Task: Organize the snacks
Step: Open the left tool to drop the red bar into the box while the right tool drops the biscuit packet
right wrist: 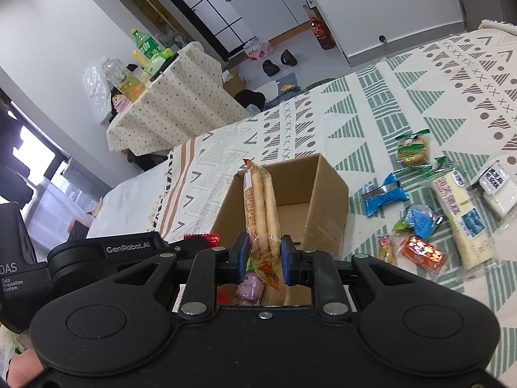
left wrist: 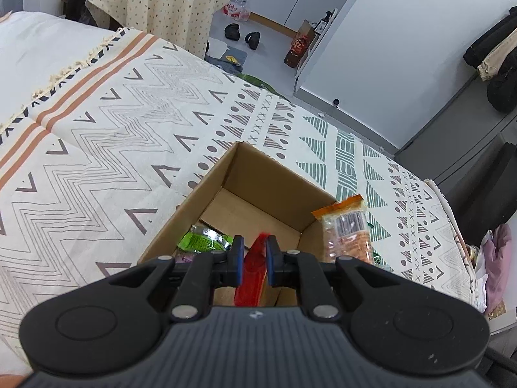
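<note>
An open cardboard box (left wrist: pixel 206 190) (right wrist: pixel 326 190) stands on a patterned bedspread. My left gripper (left wrist: pixel 254 260) is shut on a red snack packet (left wrist: pixel 253 271) held over the box's near end. A green packet (left wrist: pixel 203 241) lies inside the box. My right gripper (right wrist: pixel 264 260) is shut on an orange-trimmed packet of biscuit sticks (right wrist: pixel 261 207) (left wrist: pixel 347 231), held upright over the box. A pink packet (right wrist: pixel 248 287) and a red one (right wrist: pixel 224 294) lie in the box below it. The left gripper's body (right wrist: pixel 106 252) shows to the left, with the red packet's tip (right wrist: pixel 211 237).
Several loose snacks lie on the bedspread right of the box: a green-wrapped cake (right wrist: pixel 413 150), blue packets (right wrist: pixel 386 194), a red packet (right wrist: pixel 423 253), a long white packet (right wrist: pixel 460 213). Beyond the bed stand a cloth-covered table (right wrist: pixel 174 100) with bottles and a white cabinet (left wrist: pixel 387 48).
</note>
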Motion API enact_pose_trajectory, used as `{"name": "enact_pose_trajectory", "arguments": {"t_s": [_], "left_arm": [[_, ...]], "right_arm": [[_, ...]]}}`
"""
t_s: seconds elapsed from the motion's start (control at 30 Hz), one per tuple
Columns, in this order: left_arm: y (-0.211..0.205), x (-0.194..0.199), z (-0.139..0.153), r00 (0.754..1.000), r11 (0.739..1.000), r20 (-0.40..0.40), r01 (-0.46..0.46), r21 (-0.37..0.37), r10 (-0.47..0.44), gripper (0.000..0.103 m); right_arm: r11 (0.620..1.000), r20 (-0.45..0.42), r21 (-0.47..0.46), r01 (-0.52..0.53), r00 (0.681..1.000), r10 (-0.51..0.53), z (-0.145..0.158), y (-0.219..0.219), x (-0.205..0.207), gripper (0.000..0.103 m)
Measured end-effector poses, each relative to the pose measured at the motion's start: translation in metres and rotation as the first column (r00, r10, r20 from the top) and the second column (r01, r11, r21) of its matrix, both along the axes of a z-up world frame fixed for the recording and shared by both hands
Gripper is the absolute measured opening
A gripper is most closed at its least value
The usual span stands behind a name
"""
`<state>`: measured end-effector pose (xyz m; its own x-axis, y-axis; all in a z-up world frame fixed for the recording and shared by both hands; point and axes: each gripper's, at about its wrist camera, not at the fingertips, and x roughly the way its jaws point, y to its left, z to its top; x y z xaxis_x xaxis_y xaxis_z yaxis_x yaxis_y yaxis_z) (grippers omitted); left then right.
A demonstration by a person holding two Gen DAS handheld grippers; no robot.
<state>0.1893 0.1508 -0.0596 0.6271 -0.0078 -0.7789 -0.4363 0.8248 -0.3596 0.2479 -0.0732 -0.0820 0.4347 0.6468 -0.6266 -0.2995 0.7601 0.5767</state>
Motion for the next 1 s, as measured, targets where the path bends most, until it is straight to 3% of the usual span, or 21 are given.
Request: {"name": "enact_pose_trajectory", "arguments": {"t_s": [0.3, 0.4, 0.47, 0.6, 0.7, 0.83, 1.0], "left_arm": [[0.013, -0.002, -0.017, 0.999, 1.000, -0.049, -0.016, -0.023, 0.015, 0.014], [0.016, -0.004, -0.015, 0.998, 1.000, -0.054, -0.020, -0.018, 0.019, 0.018], [0.017, -0.006, -0.014, 0.998, 1.000, -0.060, -0.020, -0.021, 0.019, 0.024], [0.014, -0.007, -0.010, 0.997, 1.000, -0.073, -0.023, 0.008, 0.024, 0.055], [0.008, -0.008, -0.008, 0.997, 0.999, -0.081, -0.017, 0.028, 0.019, 0.070], [0.001, -0.009, -0.006, 0.996, 0.999, -0.084, -0.006, 0.034, 0.009, 0.080], [-0.009, -0.011, -0.002, 0.997, 0.999, -0.082, 0.004, 0.052, 0.000, 0.083]], "right_arm": [[1.000, -0.020, -0.023, -0.019, 1.000, 0.018, -0.008, 0.023, 0.001, 0.021], [0.999, -0.031, -0.032, -0.010, 0.999, 0.009, -0.010, 0.025, 0.002, 0.026], [0.999, -0.034, -0.038, -0.004, 0.999, 0.003, -0.010, 0.024, 0.002, 0.027], [0.999, -0.035, -0.040, 0.007, 0.999, -0.009, -0.009, 0.015, 0.001, 0.030], [0.999, -0.032, -0.040, 0.023, 0.999, -0.024, -0.008, 0.005, 0.000, 0.033], [0.998, -0.025, -0.048, 0.046, 0.999, -0.047, -0.007, -0.012, -0.001, 0.040], [0.996, -0.020, -0.051, 0.076, 0.997, -0.077, -0.007, -0.036, -0.003, 0.049]]}}
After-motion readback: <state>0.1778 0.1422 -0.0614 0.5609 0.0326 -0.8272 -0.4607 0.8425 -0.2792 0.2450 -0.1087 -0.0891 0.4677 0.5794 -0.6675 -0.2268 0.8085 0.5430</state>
